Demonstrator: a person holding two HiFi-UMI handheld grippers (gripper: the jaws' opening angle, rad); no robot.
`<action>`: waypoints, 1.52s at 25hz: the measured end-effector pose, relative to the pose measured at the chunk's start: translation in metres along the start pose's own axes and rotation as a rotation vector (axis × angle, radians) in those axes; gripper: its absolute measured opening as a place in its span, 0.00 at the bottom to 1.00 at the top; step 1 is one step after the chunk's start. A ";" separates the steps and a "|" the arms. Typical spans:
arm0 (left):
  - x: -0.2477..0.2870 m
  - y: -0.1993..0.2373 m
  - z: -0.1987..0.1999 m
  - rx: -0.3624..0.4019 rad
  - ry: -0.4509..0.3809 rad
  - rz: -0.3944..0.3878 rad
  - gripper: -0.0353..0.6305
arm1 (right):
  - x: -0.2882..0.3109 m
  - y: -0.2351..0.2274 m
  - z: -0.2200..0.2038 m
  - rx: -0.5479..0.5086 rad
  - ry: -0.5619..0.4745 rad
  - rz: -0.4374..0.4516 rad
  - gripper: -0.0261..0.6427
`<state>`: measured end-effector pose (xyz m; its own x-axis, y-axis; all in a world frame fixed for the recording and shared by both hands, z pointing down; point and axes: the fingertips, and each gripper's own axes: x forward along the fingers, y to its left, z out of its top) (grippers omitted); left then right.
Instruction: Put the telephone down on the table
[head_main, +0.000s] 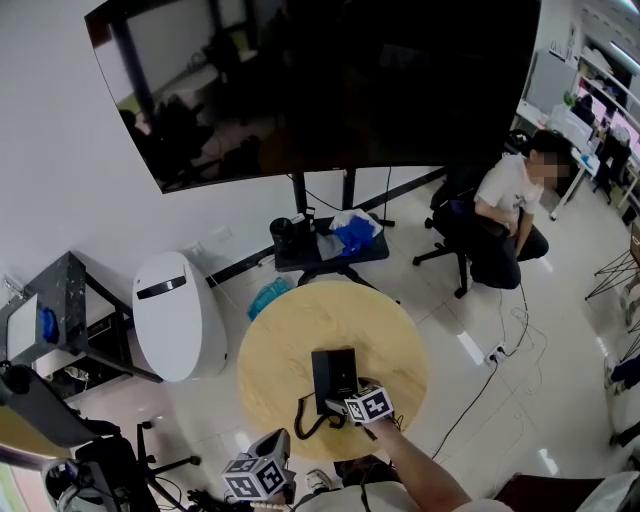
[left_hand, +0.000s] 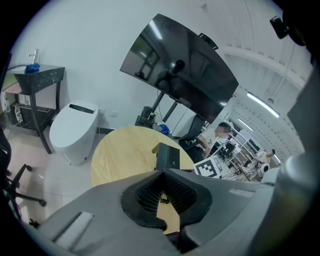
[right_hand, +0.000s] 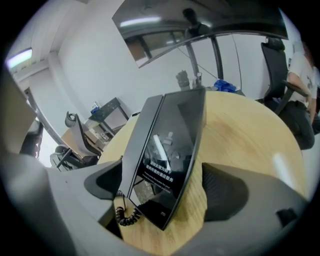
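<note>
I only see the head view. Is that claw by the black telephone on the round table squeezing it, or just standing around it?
Observer: Not squeezing. In the right gripper view the right gripper has its jaws apart, and bare table shows between one pad and the telephone.
Visitor: And the other claw, low at the left?
Observer: The left gripper has its jaws together, with nothing between them.
</note>
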<state>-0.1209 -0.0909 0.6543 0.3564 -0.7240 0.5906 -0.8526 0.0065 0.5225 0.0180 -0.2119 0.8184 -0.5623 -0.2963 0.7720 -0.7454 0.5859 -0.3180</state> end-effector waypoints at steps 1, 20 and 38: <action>0.000 0.001 0.002 0.004 -0.004 -0.003 0.03 | -0.008 -0.002 0.005 0.026 -0.027 0.004 0.81; -0.022 -0.030 0.024 0.104 -0.093 -0.161 0.03 | -0.194 0.021 0.004 0.487 -0.570 -0.010 0.30; -0.064 -0.065 -0.028 0.148 -0.093 -0.251 0.03 | -0.295 0.074 -0.053 0.500 -0.687 -0.091 0.03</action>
<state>-0.0778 -0.0258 0.5995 0.5322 -0.7506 0.3916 -0.7911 -0.2761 0.5458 0.1474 -0.0412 0.5964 -0.4645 -0.8124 0.3526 -0.7775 0.1835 -0.6015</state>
